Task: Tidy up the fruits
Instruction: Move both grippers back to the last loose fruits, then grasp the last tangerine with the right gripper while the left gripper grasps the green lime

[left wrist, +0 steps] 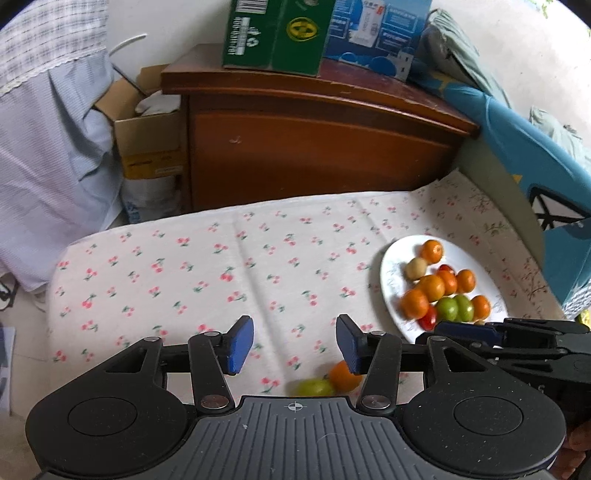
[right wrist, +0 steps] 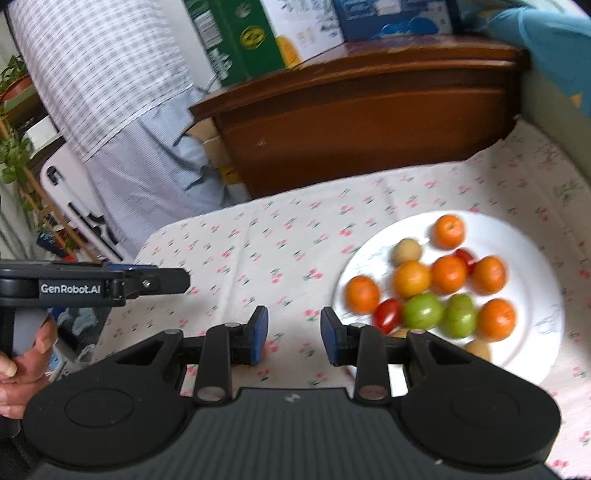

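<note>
Right now both grippers hover over the bench (left wrist: 207, 258), which is draped in a cherry-print cloth. The left gripper (left wrist: 294, 343) has its blue fingers (left wrist: 240, 343) spread apart with nothing between them; just below the right-hand finger, on the cloth, lie an orange fruit (left wrist: 343, 376) and a blurred green fruit (left wrist: 314, 387), touching each other. Ahead and to the right of those fingers sits the white plate (left wrist: 391, 266), piled with orange, green, red and pale tan fruit.

The right gripper (right wrist: 294, 334) is likewise spread wide and empty — only cloth shows between its fingers (right wrist: 258, 332). The plate (right wrist: 535, 258) lies just ahead and to the right of them, its near rim partly covered by the right-hand finger linkage. On it, a red tomato (right wrist: 388, 314) sits closest to that finger, with two green fruits (right wrist: 423, 310) beside it and oranges (right wrist: 448, 273) clustered beyond.

Beyond the bench's far edge stands a wooden cabinet (left wrist: 314, 147) carrying a green carton (left wrist: 273, 33) and a blue box (left wrist: 380, 29). To its left are an open cardboard box (left wrist: 147, 144) and a hanging striped cloth (left wrist: 48, 147). Left of the right gripper's fingers, the other gripper's black body juts into view — a hand (right wrist: 22, 362) wrapped around its handle.
</note>
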Tool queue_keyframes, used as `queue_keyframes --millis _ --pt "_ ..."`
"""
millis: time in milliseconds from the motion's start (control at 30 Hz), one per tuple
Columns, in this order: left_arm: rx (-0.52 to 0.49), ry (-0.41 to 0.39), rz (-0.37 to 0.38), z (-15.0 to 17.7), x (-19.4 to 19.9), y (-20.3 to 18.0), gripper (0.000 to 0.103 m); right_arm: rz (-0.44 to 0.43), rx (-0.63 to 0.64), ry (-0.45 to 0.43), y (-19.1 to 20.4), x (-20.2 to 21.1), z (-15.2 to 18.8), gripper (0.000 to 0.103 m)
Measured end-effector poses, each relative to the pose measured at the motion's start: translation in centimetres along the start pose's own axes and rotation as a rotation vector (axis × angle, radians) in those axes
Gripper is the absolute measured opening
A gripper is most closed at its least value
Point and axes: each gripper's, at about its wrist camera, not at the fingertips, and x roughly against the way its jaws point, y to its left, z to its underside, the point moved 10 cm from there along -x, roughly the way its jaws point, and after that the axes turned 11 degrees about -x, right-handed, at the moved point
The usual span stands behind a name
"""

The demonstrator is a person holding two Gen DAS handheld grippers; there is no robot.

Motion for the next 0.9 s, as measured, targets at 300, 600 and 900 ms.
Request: queue_keyframes --millis 300,600,900 --pt "-0.041 0.063 0.016 2.8 -0.7 0.8 0.048 -0.023 0.057 0.055 1.7 -2.3 2.0 0.032" --pt "-0.124 0.108 0.047 5.2 -1.3 -0.1 0.048 -0.027 0.047 0.096 1.8 -4.2 3.2 0.032" --pt "-0.214 0.110 0.091 6.3 -1.6 -1.8 0.048 -0.020 0.041 0.105 1.9 -5.6 3.4 0.032"
